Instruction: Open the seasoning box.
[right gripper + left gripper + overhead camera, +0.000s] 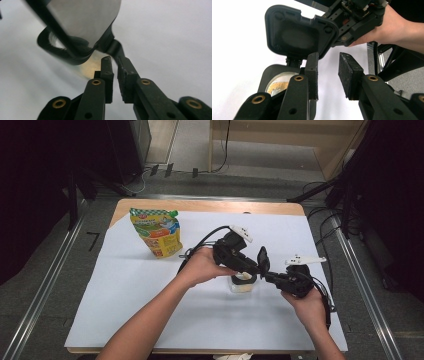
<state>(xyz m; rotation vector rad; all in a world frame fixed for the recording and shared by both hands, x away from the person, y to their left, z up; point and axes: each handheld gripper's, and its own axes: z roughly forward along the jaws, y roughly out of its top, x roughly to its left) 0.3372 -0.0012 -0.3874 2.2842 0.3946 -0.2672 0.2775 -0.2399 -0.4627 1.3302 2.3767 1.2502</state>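
On the table point(150, 310), right of its middle and nearer the near edge, the jar point(242, 286) is stood with its hinged lid point(299, 35) raised. The jar could be tipped and its grains spilled if knocked by the left gripper point(328, 56), whose fingers are apart and empty beside it. The lid could drop shut, since the right gripper point(113, 60) fingers are narrowly parted at its hinge, nothing clamped.

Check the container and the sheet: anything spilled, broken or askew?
Nothing stands out. The container sits upright on the white sheet with its black flip lid swung open, still hinged on. The granules stay inside; no spill visible. The snack pouch stands upright, apart from the work.
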